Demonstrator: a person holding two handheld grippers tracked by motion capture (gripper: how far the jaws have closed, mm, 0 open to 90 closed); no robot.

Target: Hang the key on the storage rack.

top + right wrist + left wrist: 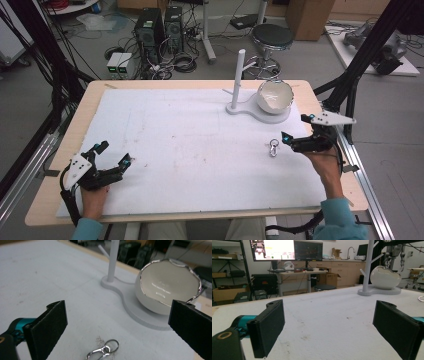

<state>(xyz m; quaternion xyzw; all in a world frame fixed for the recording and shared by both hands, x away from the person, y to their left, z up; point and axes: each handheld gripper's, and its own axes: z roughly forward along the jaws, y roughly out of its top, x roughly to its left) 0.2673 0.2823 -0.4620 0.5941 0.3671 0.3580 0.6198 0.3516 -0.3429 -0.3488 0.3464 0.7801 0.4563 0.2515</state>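
A small silver clasp with a ring [273, 148] lies on the white mat; in the right gripper view the clasp [103, 351] sits low between the two jaws. My right gripper [296, 128] is open just right of it, nothing held. A white stand [238, 80] with a post and short pegs shares its base with a white egg-shaped bowl [274, 96], also seen as the bowl [167, 287] with a silver rim. My left gripper [115, 152] rests open at the mat's near left, empty. In its view the stand [369, 267] and bowl [385, 277] stand far right.
The white mat [190, 145] covers most of the wooden table [60, 165]. Black frame posts [360, 55] rise at the right edge. Beyond the table stand a stool [271, 37], computer towers [150, 27] and cables on the floor.
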